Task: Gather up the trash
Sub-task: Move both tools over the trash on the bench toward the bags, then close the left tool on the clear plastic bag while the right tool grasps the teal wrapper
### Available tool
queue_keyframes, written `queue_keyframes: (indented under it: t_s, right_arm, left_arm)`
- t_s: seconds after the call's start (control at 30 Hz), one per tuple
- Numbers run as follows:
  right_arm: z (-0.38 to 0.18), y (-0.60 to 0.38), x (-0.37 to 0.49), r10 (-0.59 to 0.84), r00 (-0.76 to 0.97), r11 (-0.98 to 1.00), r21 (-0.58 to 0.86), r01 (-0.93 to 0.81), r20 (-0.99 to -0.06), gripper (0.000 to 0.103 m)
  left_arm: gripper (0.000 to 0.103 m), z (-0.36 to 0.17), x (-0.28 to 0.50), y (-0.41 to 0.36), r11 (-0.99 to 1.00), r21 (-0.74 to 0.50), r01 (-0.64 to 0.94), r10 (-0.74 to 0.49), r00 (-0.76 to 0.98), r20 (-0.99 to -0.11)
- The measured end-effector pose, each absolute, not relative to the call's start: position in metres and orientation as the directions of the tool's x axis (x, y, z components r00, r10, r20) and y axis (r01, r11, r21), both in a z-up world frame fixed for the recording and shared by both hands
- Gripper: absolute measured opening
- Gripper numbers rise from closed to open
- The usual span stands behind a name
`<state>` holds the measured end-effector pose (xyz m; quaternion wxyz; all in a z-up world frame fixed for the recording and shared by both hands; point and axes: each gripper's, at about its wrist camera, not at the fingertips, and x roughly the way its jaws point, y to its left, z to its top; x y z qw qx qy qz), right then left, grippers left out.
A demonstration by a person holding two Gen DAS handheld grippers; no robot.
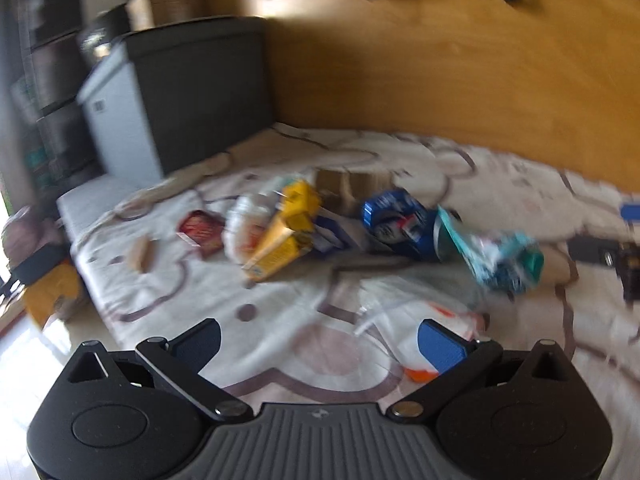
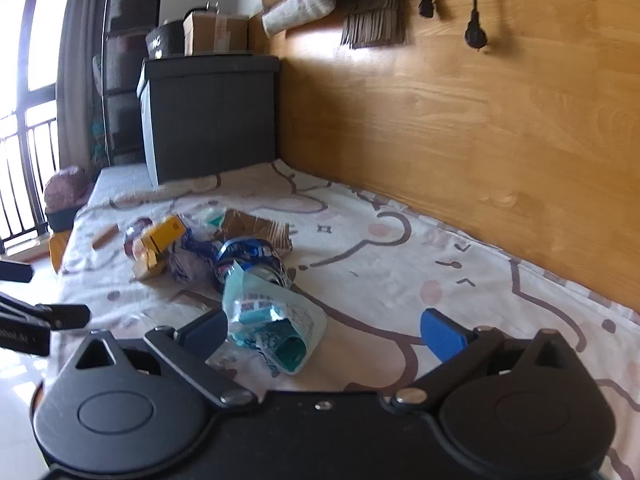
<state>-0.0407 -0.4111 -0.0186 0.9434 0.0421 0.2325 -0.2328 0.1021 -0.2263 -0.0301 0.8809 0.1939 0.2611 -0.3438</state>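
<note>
1. My left tool (image 1: pixel 320 344) hangs with its jaws apart and empty over the patterned bed sheet (image 1: pixel 280 320), above a clear plastic bag (image 1: pixel 408 312).
2. My right tool (image 2: pixel 324 334) is also spread wide, gripping nothing; a teal wrapper (image 2: pixel 272 320) lies between its fingers.
3. The trash pile sits mid-bed: yellow carton (image 1: pixel 284 232), crushed blue can (image 1: pixel 400 224), red packet (image 1: pixel 200 232).

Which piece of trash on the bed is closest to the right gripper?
The crumpled teal wrapper. It lies just ahead of the right gripper, near its open fingers, while the crushed blue can and yellow box sit farther back in the pile.
</note>
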Motion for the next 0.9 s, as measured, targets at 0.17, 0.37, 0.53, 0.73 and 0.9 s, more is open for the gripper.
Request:
queue_keyframes:
  t_s: [0.17, 0.37, 0.53, 0.73, 0.9]
  right_arm:
    - [-0.032, -0.409, -0.026, -0.427, 0.763, 0.896, -0.113, 0.429, -0.485, 0.103]
    - [-0.042, -0.418, -0.016, -0.436, 0.736, 0.887, -0.11, 0.448, -0.518, 0.089]
    - [-0.05, -0.423, -0.011, -0.415, 0.722, 0.898, -0.122, 0.423, -0.554, 0.072]
    - [-0.054, -0.427, -0.004, -0.397, 0.723, 0.906, -0.118, 0.406, -0.565, 0.054]
    - [-0.057, -0.427, 0.008, -0.373, 0.733, 0.918, -0.11, 0.382, -0.569, 0.048]
  left_arm:
    - [0.103, -0.057, 0.106, -0.233, 0.585, 0.208, 0.784, -0.577, 0.582, -0.573]
    - [0.103, -0.076, 0.118, -0.232, 0.577, 0.171, 0.798, -0.607, 0.56, -0.565]
    - [0.098, -0.081, 0.121, -0.235, 0.576, 0.188, 0.795, -0.622, 0.576, -0.53]
    - [0.073, -0.08, 0.121, -0.242, 0.536, 0.193, 0.822, -0.669, 0.553, -0.496]
    - [0.058, -0.085, 0.116, -0.253, 0.493, 0.231, 0.839, -0.682, 0.537, -0.496]
